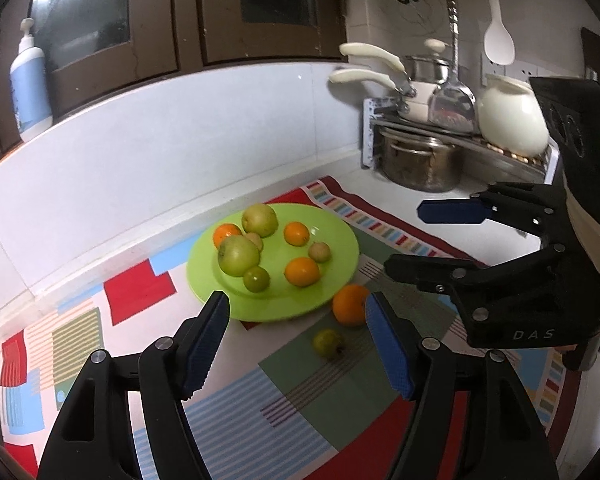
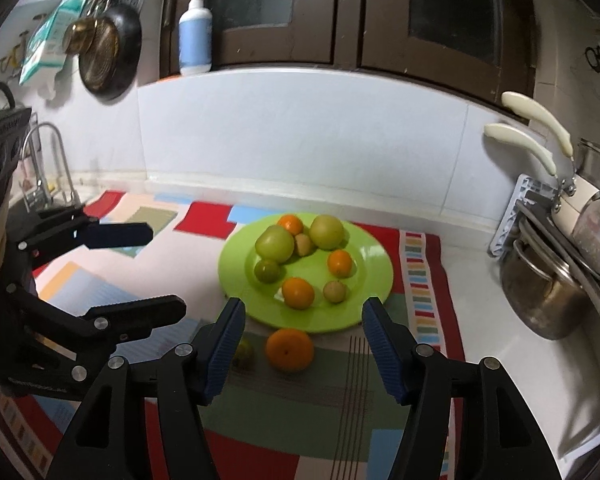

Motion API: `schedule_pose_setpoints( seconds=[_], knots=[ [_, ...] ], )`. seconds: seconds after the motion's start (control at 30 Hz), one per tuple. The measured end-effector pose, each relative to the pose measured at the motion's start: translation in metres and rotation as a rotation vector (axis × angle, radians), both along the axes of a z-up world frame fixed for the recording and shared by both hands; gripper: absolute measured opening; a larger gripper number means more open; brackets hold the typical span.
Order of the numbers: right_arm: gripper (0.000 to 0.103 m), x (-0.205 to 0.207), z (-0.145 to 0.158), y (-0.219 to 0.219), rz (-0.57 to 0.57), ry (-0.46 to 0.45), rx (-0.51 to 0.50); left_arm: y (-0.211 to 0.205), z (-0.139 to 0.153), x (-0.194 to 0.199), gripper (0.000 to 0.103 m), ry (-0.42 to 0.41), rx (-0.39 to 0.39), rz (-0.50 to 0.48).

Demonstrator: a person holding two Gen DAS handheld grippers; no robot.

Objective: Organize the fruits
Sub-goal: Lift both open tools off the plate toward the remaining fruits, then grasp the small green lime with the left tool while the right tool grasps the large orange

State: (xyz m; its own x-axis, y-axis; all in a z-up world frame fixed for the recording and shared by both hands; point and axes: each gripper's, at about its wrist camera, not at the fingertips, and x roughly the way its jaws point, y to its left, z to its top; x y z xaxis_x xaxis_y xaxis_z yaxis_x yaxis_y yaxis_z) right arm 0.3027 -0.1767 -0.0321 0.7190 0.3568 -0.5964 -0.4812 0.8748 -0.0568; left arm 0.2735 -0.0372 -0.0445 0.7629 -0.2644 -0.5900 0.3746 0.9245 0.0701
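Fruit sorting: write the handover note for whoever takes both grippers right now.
Left gripper: open, empty, above the mat near the plate's front edge.
Right gripper: open, empty, lined up over the loose orange.
Green plate: holds eight fruits: three oranges, two large green ones, one small green one and two small brownish ones.
Off the plate, on the patterned mat: one large orange and one small green fruit, side by side just in front of the plate.
Left to do: probably pick up those two and add them to the plate.

Plate (image 2: 364,312) glossy green plastic; mat (image 2: 284,408) matt woven cloth (striped patches); pot (image 2: 548,300) dull scuffed metal; pads (image 1: 208,344) ribbed blue rubber.
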Motion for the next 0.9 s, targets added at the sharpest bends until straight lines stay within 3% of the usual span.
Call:
schedule_pose_setpoints(
  seconds=[0.47,0.9],
  knots=[
    [0.061,0.004,-0.049,0.012,0.109,0.11,-0.105,-0.015,-0.036,-0.001,0.069,0.041,0.084,-0.106],
    [0.061,0.025,-0.083,0.015,0.125,0.181,-0.123,-0.015,-0.066,0.025,0.054,0.177,0.055,-0.106]
  ],
)
